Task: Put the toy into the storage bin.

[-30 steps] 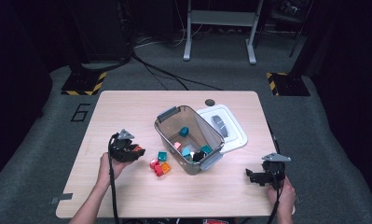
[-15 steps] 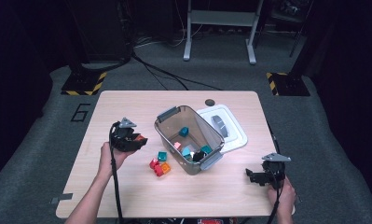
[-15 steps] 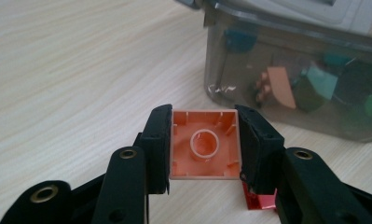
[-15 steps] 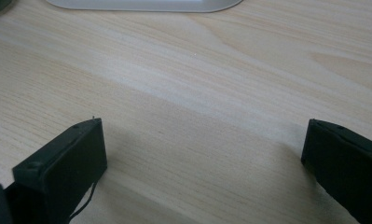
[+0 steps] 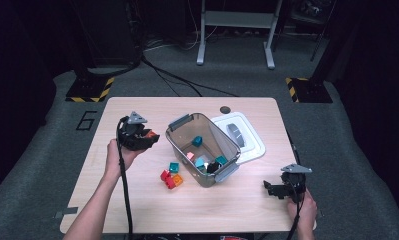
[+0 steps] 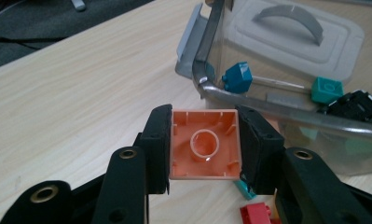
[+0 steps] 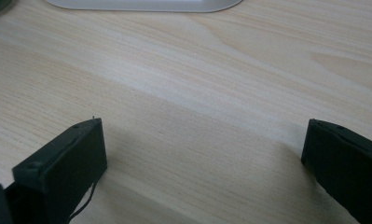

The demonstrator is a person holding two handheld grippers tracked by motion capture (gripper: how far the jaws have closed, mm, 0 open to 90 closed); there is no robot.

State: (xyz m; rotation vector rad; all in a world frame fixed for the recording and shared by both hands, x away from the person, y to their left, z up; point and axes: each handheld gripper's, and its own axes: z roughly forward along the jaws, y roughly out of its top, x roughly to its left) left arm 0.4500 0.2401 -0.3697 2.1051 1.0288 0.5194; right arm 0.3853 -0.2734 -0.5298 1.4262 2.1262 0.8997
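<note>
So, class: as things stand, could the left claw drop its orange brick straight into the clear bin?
Probably yes. The left claw holds the orange brick raised beside the clear bin, whose top is open, its lid lying on the table behind it. Nothing stands between them.

brick [image 6: 204,144]: orange, between the left hand-held gripper's [image 6: 203,148] black jaws
bin [image 5: 203,148]: clear grey
lid [image 5: 240,136]: white, grey handle
tabletop [image 5: 137,205]: pale wood grain

Digit "6" on floor mat [image 5: 85,120], left of table [image 5: 137,210].
</note>
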